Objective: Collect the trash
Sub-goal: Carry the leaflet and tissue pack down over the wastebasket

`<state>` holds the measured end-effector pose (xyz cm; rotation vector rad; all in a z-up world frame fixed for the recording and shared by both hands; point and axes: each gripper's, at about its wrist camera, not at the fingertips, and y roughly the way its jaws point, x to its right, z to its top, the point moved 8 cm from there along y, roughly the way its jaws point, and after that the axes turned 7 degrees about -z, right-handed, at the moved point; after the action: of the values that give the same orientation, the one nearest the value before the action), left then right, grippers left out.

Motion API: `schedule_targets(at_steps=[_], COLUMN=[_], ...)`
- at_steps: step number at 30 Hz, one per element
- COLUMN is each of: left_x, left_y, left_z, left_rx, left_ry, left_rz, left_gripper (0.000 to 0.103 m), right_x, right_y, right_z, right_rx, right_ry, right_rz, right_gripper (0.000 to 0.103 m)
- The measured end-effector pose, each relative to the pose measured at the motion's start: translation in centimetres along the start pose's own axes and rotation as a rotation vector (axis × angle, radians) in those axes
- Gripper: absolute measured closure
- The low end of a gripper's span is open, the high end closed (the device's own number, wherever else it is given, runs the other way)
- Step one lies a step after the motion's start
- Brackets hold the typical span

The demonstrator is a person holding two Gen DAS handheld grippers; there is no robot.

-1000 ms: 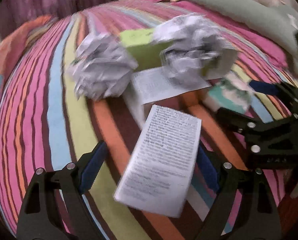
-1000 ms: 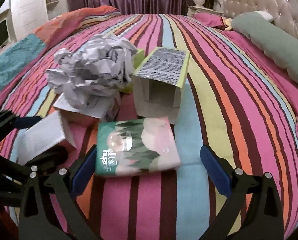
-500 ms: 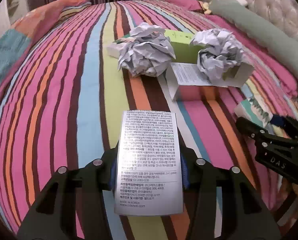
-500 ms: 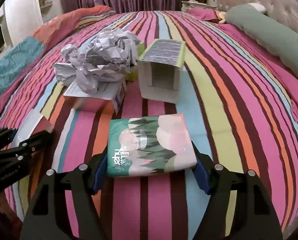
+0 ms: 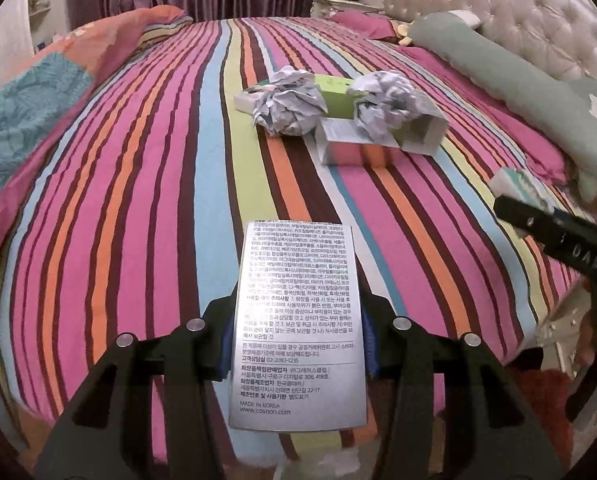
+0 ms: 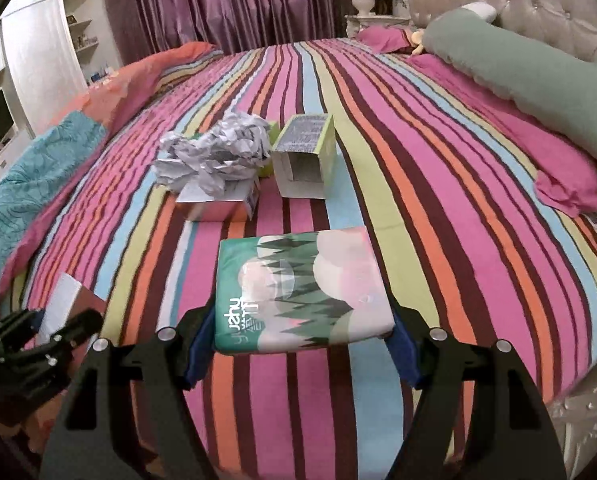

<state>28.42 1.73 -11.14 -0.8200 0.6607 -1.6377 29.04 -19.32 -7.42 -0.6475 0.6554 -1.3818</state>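
While the left tool [image 5: 296,344] grips a white printed carton [image 5: 298,320] and the right tool [image 6: 300,340] a green tissue pack [image 6: 302,288], crumpled paper balls [image 5: 288,102] and open boxes [image 6: 304,156] remain on the striped bed [image 5: 138,200].

Your left gripper [image 5: 296,344] points down over the near edge of the bed, its blue pads [image 5: 223,350] clamped on the long sides of a printed box. Your right gripper [image 6: 300,344] tilts down just beside it, pads [image 6: 402,354] pressed on both ends of a tissue pack, lifted clear of the bed.
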Motion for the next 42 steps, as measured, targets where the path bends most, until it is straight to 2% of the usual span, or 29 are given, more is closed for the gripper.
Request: schedule_targets(at_steps=[9,19,31,36,42], left_x=[1.6,2.0,5.1,6.3,6.5], left_y=[-4.6,-7.5,-6.4,-5.3,-3.3], left_z=[-5.0,-11.0,-17.7,-19.8,-22.1], left_rx=[0.041,0.023,-0.073,-0.126,-0.212], left_ry=[0.009,-0.042,-0.048,-0.025,-0.047], left_rz=[-0.028,-0.055,-0.103,-0.114,-0.128], left_gripper=[0.056,0.056,0.056,0.056,0.056], right_x=[-0.7,-2.4,-2.6,-1.7,-2.1], right_y=[-4.6,-7.8,-8.3,-7.1,-5.3], right_z=[-3.6,-8.7,-15.4,-18.0,-21.1], right_rx=[0.017,-0.022,-0.122,-0.205,-0.311], right_ry=[0.049,0.078,0.118,0.18,0.191], right_rz=[0.045,0.104,0.101,0.111,0.117], right_gripper=[0.035,0.035,0.035,0.035,0.035])
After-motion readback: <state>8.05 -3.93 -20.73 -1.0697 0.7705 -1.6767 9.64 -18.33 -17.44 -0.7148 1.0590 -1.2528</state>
